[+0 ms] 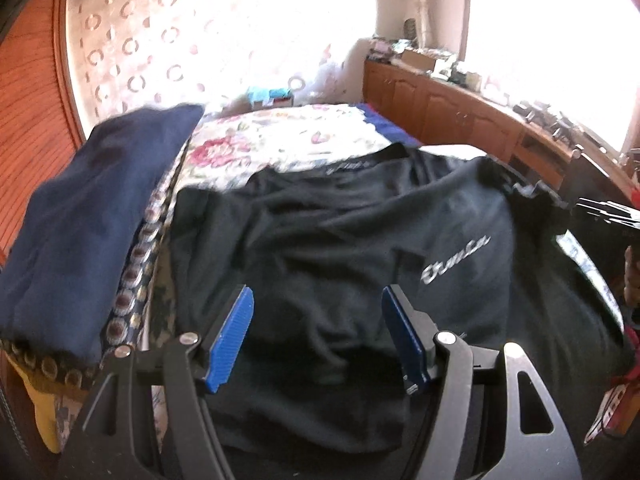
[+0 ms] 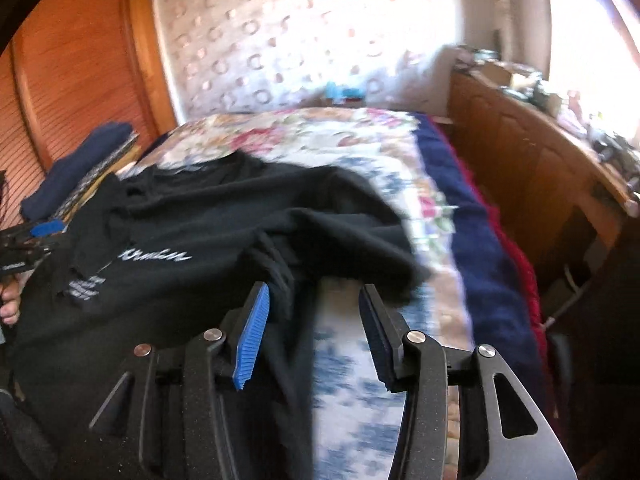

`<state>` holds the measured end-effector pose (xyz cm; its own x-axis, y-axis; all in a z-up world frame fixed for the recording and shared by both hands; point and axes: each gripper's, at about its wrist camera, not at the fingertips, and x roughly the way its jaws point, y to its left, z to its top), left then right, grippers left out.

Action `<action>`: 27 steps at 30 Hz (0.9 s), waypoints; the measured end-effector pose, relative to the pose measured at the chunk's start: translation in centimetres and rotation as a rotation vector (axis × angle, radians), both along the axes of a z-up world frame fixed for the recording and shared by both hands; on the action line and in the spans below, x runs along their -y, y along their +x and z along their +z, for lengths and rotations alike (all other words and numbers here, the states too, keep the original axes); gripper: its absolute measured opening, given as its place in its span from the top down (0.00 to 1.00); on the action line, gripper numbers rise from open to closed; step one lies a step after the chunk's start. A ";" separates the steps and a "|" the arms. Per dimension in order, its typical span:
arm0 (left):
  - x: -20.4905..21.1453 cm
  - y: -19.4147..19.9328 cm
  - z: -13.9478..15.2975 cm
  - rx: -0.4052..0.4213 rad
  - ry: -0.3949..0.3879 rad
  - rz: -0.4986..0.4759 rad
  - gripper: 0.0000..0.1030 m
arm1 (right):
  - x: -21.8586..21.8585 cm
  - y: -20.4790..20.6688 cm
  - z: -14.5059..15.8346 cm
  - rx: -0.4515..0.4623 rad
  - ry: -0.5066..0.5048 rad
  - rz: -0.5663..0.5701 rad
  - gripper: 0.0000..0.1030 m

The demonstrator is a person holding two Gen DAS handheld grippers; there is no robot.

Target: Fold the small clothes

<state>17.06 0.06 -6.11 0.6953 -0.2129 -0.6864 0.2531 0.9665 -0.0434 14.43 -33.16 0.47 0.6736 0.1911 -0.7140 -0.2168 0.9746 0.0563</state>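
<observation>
A black T-shirt point(image 1: 340, 240) with white script lettering lies spread and wrinkled on the flowered bedspread point(image 1: 288, 140). My left gripper point(image 1: 316, 296) is open and empty, just above the shirt's near middle. My right gripper point(image 2: 314, 294) is open and empty, over the shirt's right edge where a bunched sleeve fold point(image 2: 280, 264) lies between its blue pads. The shirt also shows in the right wrist view point(image 2: 220, 232). The right gripper shows at the right edge of the left wrist view point(image 1: 604, 212); the left gripper shows at the left edge of the right wrist view point(image 2: 32, 240).
A folded navy garment point(image 1: 88, 220) lies on the bed's left side, also in the right wrist view point(image 2: 76, 164). A wooden wardrobe point(image 2: 72, 80) stands at left. A wooden cabinet point(image 1: 460, 112) with clutter runs along the right under the window. A navy and red blanket point(image 2: 488, 240) borders the bed's right edge.
</observation>
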 end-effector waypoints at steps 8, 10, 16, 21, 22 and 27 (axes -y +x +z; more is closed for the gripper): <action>3.5 0.8 0.9 0.017 -0.010 -0.066 0.35 | 4.1 2.8 -1.7 -0.032 -0.006 -0.111 0.54; 4.0 0.8 0.9 0.018 -0.010 -0.075 0.35 | 4.1 3.8 -2.6 -0.057 0.005 -0.110 0.54; 4.8 1.1 0.7 0.012 0.000 -0.080 0.35 | 3.4 5.8 -4.3 -0.101 0.026 -0.083 0.54; 4.5 1.2 0.7 0.007 -0.001 -0.070 0.35 | 3.3 6.3 -4.4 -0.100 0.035 -0.067 0.63; 4.4 1.2 0.7 0.007 -0.001 -0.068 0.35 | 3.3 6.3 -4.5 -0.102 0.035 -0.062 0.68; 4.3 1.3 0.5 0.007 0.002 -0.061 0.35 | 2.5 6.6 -4.3 -0.099 0.022 -0.018 0.94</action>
<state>18.40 -4.22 -5.60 0.6863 -0.2536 -0.6817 0.3117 0.9494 -0.0394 20.99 -35.65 -3.83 0.6039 0.1956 -0.7727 -0.1911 0.9767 0.0978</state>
